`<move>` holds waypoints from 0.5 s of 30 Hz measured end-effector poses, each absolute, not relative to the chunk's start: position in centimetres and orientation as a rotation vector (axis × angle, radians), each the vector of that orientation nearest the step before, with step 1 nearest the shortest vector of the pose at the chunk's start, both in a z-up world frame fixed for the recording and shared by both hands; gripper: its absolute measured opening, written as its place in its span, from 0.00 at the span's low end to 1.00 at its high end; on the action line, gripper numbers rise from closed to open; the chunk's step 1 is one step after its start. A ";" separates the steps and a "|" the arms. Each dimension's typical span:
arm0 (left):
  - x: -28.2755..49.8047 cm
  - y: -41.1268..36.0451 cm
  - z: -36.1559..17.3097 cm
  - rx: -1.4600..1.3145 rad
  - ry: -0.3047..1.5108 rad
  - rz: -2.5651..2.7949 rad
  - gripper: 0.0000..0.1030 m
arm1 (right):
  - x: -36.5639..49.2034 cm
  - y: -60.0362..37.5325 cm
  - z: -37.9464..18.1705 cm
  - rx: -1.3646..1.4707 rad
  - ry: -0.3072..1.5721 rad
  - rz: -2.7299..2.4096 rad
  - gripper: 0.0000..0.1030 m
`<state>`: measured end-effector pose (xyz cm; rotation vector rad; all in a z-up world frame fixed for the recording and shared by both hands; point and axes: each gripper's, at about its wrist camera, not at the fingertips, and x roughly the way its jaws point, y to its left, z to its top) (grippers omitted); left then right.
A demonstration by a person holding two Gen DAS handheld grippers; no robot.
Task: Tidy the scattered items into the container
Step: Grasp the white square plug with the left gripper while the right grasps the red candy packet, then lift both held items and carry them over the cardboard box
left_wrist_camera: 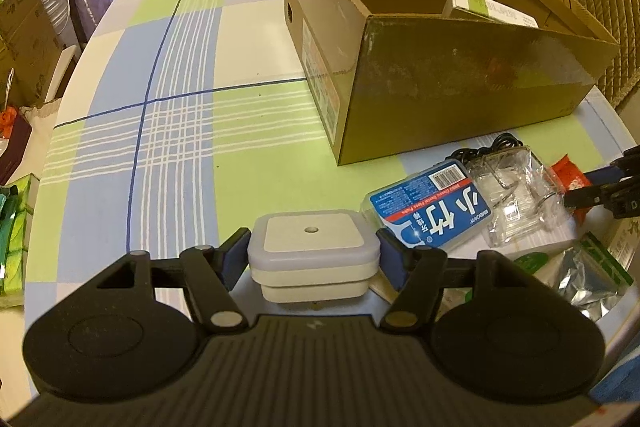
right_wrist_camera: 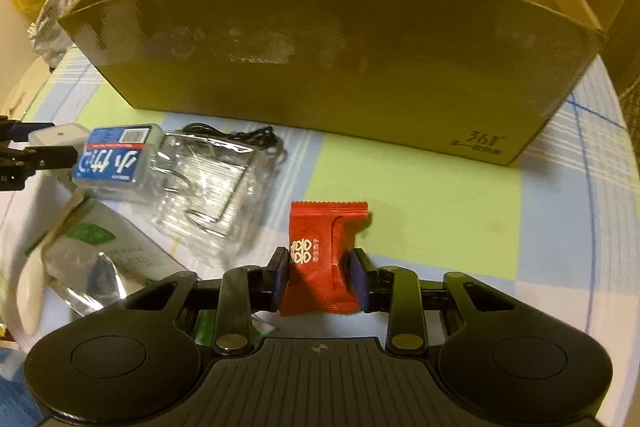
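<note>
My left gripper [left_wrist_camera: 313,259] is shut on a white square plug-in night light [left_wrist_camera: 313,255], held above the checked tablecloth. My right gripper [right_wrist_camera: 320,279] is shut on a red candy packet [right_wrist_camera: 322,259]. The open cardboard box [left_wrist_camera: 460,83] stands ahead of both grippers; in the right wrist view its near wall [right_wrist_camera: 340,67] fills the frame. A white and green carton [left_wrist_camera: 492,7] lies inside it. On the cloth lie a blue floss-pick case [left_wrist_camera: 428,211], a clear plastic pack [left_wrist_camera: 516,199], a black cord [left_wrist_camera: 496,145] and a silver foil pouch [left_wrist_camera: 588,279].
The round table's edge curves at left, with a green tissue pack [left_wrist_camera: 12,239] there. A padded chair [left_wrist_camera: 600,19] stands behind the box at right. Cardboard boxes and stacked bowls [left_wrist_camera: 52,3] sit off the table at left.
</note>
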<state>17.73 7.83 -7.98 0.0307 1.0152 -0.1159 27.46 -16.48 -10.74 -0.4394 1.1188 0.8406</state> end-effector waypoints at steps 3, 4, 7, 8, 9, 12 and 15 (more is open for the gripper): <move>17.5 7.8 -8.1 0.029 1.021 -0.107 0.60 | 27.6 -17.0 -10.7 -0.442 1.121 0.831 0.30; 17.5 7.8 -8.1 0.026 1.023 -0.102 0.60 | 27.7 -17.1 -10.8 -0.446 1.122 0.831 0.30; 17.3 7.8 -8.2 0.018 1.024 -0.092 0.61 | 27.7 -17.1 -10.9 -0.448 1.117 0.830 0.34; 17.3 7.8 -8.2 0.017 1.024 -0.089 0.61 | 27.7 -17.0 -10.9 -0.448 1.115 0.827 0.37; 17.3 7.8 -8.2 0.018 1.023 -0.084 0.62 | 27.7 -16.9 -11.0 -0.449 1.112 0.823 0.45; 17.3 7.8 -8.3 0.014 1.023 -0.082 0.62 | 27.6 -16.7 -11.1 -0.460 1.102 0.819 0.52; 17.3 7.8 -8.5 0.019 1.028 -0.081 0.62 | 27.4 -16.4 -11.3 -0.488 1.087 0.821 0.52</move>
